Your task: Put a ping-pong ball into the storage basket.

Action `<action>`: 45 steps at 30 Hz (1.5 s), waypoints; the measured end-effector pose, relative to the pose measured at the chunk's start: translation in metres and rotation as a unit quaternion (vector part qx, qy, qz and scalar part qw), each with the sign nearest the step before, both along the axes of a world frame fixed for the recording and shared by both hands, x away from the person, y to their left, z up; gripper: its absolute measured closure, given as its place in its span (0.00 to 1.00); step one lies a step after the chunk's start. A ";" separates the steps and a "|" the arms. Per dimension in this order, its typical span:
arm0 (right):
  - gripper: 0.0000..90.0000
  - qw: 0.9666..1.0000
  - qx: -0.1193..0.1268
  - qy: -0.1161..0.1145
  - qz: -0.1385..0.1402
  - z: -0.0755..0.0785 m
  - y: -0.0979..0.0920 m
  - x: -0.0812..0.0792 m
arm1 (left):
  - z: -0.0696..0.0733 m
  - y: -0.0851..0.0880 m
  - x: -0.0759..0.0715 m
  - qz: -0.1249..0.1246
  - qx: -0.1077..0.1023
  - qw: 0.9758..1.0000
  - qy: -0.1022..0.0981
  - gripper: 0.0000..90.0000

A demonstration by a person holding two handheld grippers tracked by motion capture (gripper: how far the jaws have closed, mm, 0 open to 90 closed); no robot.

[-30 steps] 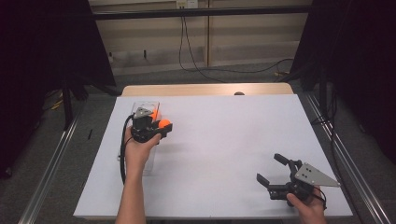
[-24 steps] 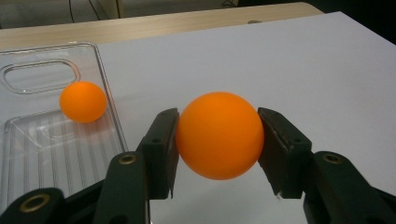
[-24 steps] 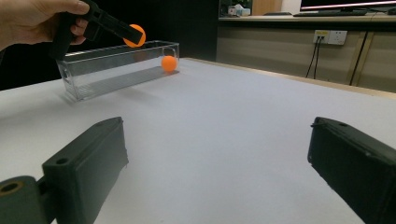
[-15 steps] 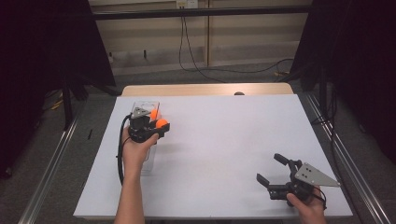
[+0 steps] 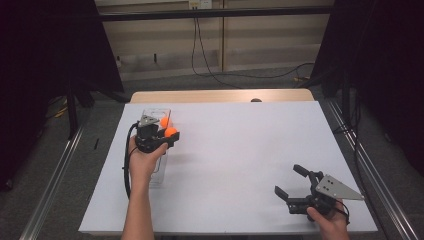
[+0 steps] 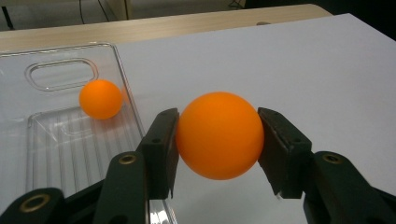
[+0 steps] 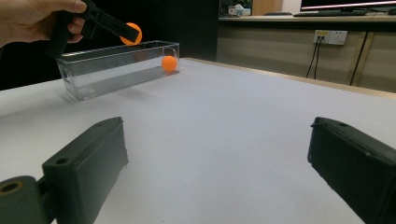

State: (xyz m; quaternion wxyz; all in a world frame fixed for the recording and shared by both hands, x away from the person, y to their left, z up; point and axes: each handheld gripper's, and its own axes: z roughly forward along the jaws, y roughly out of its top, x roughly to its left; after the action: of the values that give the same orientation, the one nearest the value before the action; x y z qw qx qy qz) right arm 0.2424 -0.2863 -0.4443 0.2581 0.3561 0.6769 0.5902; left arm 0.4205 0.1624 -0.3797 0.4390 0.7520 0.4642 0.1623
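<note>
High view: two orange balls [image 5: 164, 121], one clamped in left hand-held gripper [image 5: 170, 134]; right hand-held gripper [image 5: 291, 182] wide.

The left gripper [image 6: 219, 140] rises from six o'clock, its two black jaws pressed on either side of an orange ball [image 6: 219, 135] near the centre; the ball is held clear above the white table [image 6: 303, 74]; toward nine o'clock lies a clear plastic tray [image 6: 70, 140] with a ribbed floor and an oval handle slot; a second orange ball [image 6: 100, 99] rests inside it at about ten o'clock; a wooden edge [image 6: 163, 25] runs across at twelve o'clock.
</note>
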 end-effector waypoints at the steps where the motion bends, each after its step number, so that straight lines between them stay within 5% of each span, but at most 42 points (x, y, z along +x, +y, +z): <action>1: 0.05 1.000 0.000 -0.001 0.000 0.000 0.000 0.000 | 0.000 0.001 0.000 -0.001 0.004 1.000 0.000 0.56; 45: 0.05 1.000 0.001 0.001 0.000 0.000 0.000 0.000 | 0.006 0.031 -0.005 0.049 0.016 0.999 -0.009 0.56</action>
State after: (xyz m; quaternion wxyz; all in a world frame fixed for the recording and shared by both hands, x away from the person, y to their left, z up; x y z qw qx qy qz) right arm 0.2425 -0.2859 -0.4443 0.2573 0.3567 0.6768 0.5903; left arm 0.4154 0.1933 -0.3734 0.4227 0.7340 0.4935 0.1976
